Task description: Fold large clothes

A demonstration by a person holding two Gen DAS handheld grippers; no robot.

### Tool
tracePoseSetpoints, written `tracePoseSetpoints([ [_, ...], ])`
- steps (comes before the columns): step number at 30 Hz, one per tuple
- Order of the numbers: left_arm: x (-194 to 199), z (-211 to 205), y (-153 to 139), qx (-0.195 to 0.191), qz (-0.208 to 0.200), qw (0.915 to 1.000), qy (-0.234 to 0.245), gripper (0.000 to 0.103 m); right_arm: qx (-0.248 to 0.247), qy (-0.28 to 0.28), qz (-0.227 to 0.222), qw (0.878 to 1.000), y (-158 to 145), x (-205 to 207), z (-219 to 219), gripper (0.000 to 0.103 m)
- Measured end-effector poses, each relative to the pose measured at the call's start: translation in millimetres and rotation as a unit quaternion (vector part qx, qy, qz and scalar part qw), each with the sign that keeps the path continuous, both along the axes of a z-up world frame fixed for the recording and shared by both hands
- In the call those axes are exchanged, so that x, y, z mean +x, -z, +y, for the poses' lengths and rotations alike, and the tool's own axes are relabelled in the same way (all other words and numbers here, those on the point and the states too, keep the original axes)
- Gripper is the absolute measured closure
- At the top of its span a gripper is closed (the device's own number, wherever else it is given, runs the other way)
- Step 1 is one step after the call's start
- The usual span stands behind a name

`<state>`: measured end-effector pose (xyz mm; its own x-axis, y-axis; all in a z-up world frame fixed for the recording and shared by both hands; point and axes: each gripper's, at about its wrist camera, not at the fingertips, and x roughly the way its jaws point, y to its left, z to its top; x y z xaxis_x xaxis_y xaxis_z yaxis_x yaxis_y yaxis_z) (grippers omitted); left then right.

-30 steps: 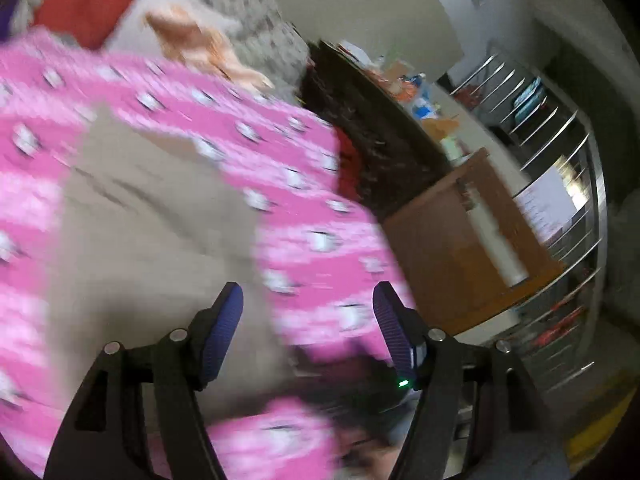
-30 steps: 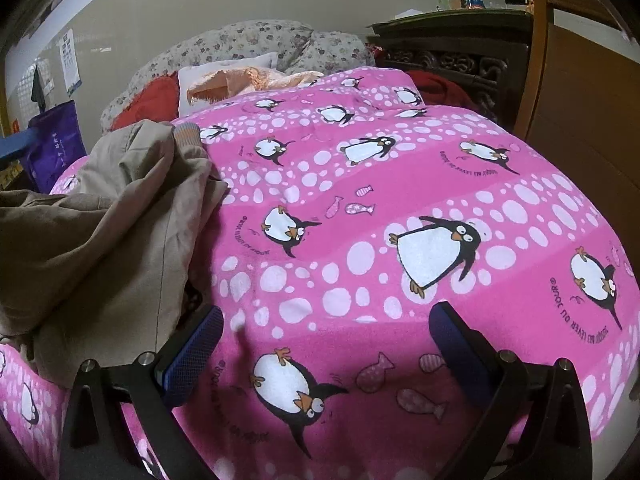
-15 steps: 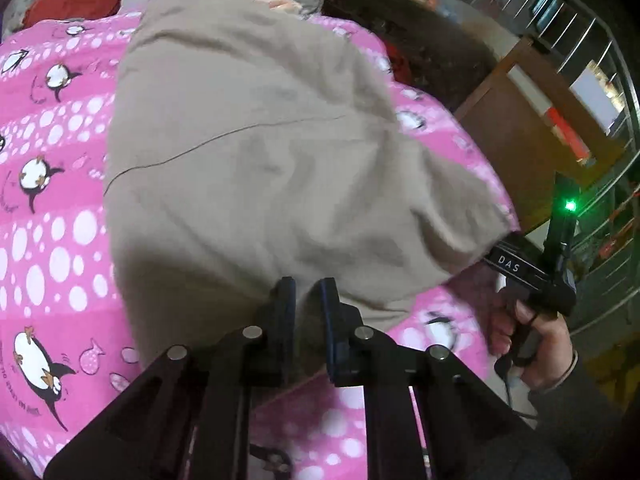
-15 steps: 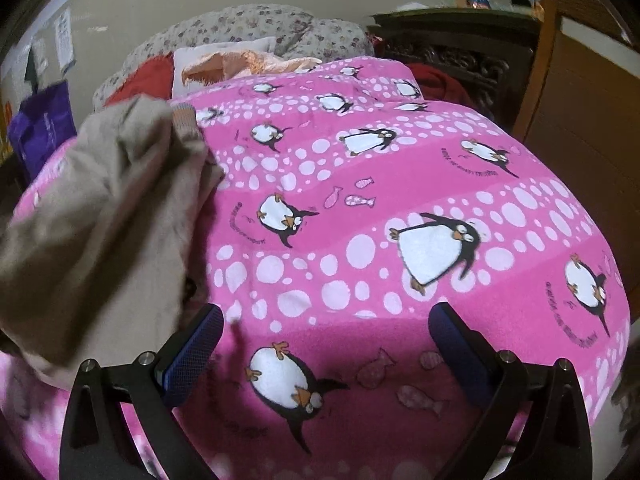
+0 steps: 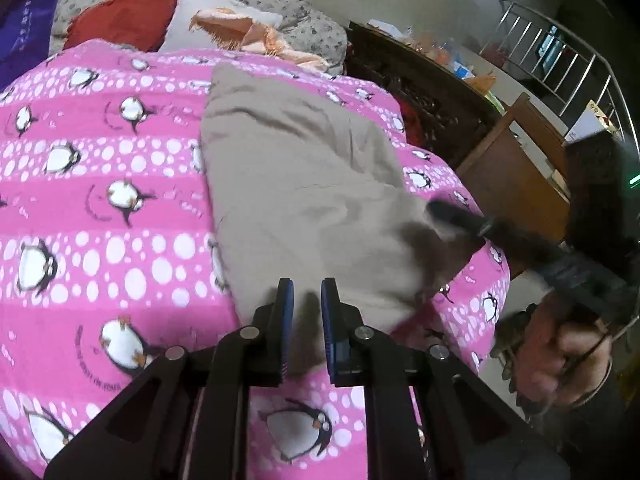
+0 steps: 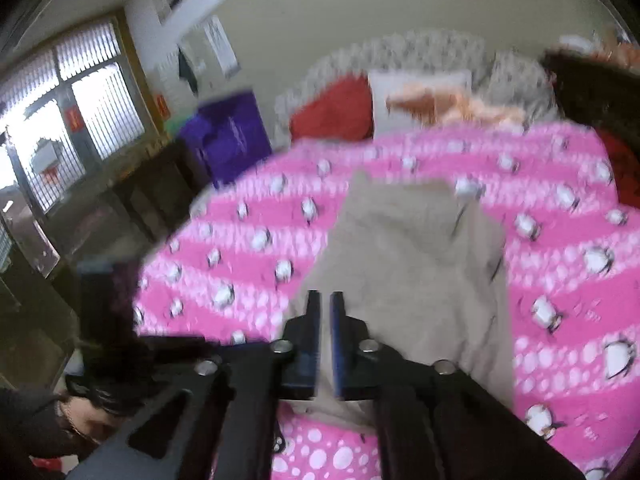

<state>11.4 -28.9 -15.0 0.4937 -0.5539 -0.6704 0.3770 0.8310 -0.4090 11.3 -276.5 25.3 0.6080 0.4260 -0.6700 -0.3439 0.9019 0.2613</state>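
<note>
A large beige garment lies stretched along the pink penguin blanket on the bed. It also shows in the right wrist view, which is blurred. My left gripper is shut on the garment's near edge. My right gripper is shut on another part of the near edge. In the left wrist view the right gripper's fingers reach in from the right and pinch the garment's right corner.
Red and white pillows and an orange cloth lie at the bed's head. A dark carved cabinet and a wooden board stand to the right. A purple bag and a barred window are on the left.
My right gripper went from wide open over the bare blanket to shut on the garment. The garment, held up bunched before, now lies stretched out along the bed. My left gripper stays shut on it.
</note>
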Motion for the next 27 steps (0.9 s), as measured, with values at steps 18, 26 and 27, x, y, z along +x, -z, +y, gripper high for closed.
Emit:
tracePoseSetpoints([
  [18, 11.1, -12.3, 38.5, -0.014, 0.024, 0.9995, -0.014, 0.091, 0.001, 0.112, 0.114, 0.987, 107.0, 31.4, -91.6, 0.103],
  [26, 33.8, -12.4, 57.2, -0.026, 0.088, 0.9958, -0.004, 0.09, -0.028, 0.123, 0.12, 0.985, 106.9, 35.7, -84.1, 0.103],
  [27, 32.2, -13.1, 51.9, -0.016, 0.086, 0.9962, -0.001, 0.091, -0.024, 0.123, 0.129, 0.984, 104.9, 36.5, -84.8, 0.103],
])
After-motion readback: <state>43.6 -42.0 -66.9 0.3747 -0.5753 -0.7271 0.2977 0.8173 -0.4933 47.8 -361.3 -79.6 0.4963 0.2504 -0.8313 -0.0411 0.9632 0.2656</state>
